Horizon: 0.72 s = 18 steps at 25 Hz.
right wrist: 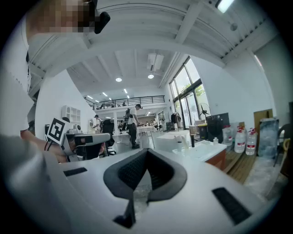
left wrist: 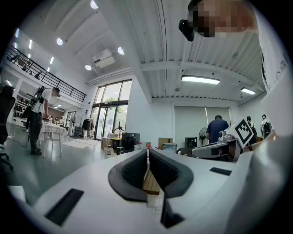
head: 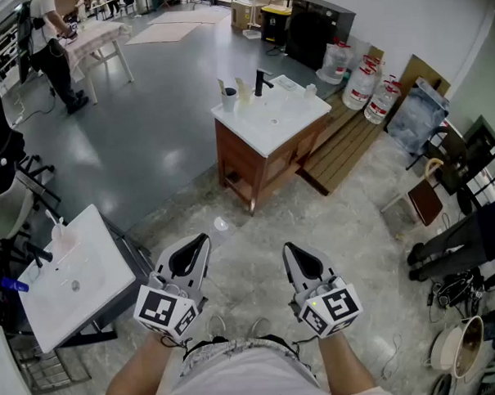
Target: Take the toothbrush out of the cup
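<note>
White plastic left gripper [head: 202,238] and right gripper [head: 287,248] both sit closed, empty; small dark cup [head: 230,95] stands on distant white-topped wooden bench [head: 302,108].

The right gripper [right wrist: 146,151], white-bodied with black ribbed pads, fills the lower centre of the frame. Its jaws meet at the tips with nothing between them. At centre left, the left gripper [right wrist: 104,137] lies level, its black-and-white square-marker cube [right wrist: 57,130] at its far end. Right of centre, a white sink surface [right wrist: 203,150] sits on a brown wooden cabinet and carries a black tap [right wrist: 192,139]. Clear water bottles with red labels [right wrist: 242,139] stand further right. A person [right wrist: 132,119] stands in the background.
</note>
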### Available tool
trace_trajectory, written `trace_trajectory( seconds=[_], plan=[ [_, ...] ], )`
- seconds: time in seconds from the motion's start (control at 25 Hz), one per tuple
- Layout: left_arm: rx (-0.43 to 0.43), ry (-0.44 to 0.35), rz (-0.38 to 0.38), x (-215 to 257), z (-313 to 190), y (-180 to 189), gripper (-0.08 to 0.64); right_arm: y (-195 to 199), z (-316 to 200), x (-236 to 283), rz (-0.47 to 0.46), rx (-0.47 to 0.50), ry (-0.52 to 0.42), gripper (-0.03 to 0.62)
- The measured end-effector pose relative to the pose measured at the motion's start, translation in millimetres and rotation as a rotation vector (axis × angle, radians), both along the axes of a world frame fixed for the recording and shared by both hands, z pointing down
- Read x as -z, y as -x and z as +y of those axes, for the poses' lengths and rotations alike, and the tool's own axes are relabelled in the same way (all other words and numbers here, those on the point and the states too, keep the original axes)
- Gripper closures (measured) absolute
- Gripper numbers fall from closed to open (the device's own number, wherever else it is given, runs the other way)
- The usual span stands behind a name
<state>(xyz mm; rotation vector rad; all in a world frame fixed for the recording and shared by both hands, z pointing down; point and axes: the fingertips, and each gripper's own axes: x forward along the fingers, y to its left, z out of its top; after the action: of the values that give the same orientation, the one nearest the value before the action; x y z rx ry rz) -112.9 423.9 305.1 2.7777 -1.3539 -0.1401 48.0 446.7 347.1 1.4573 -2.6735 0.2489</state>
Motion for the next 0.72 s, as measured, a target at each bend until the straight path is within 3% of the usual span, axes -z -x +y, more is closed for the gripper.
trace_trajectory(
  seconds=[0.28, 0.72],
  plan=[
    [0.006, 0.013, 0.002, 2.3, 3.3, -1.5, 0.531, -1.3, -1.8, 3.4, 0.036, -0.043, -0.017, 0.584],
    [-0.006, 0.013, -0.009, -0.1, 6.9, -3.8, 0.531, 7.4, 0.2, 6.3, 0.042, -0.016, -0.03, 0.584]
  ],
)
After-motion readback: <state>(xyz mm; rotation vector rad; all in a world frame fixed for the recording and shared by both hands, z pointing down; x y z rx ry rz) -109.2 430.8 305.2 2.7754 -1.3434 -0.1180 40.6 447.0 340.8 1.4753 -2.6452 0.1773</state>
